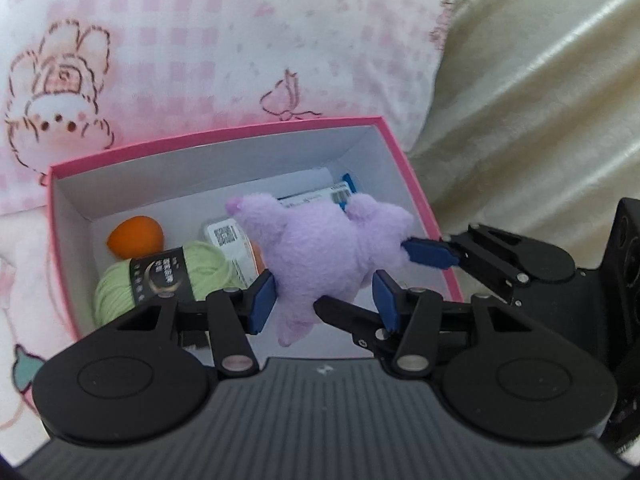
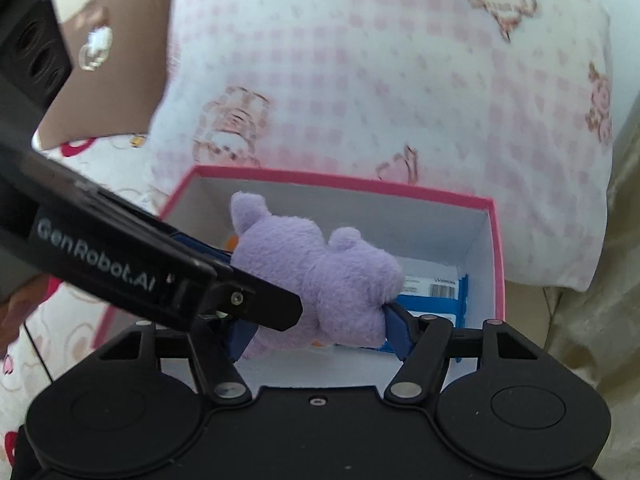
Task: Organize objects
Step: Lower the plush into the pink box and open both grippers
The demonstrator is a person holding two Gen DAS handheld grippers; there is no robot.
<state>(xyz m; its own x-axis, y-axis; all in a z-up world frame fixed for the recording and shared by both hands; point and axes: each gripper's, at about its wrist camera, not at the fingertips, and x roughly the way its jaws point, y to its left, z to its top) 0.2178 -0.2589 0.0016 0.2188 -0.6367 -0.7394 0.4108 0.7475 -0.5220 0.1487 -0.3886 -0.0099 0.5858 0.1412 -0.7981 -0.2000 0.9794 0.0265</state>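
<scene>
Both tongs, left and right, squeeze the fluffy purple plush toy at mid-frame, above the open pink cardboard box holding green yarn.

Home bedroom, bunny-print pillow, satin bedding

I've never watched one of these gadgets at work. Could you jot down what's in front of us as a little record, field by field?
setting: pink-checked bedding
container: pink box, open, white inside
carried toy: purple plush, over the box
left gripper: pads around the plush's lower part
right gripper: pads pressing on the plush
in the box: green yarn, orange ball, blue-and-white packets
lid: none in view
</scene>
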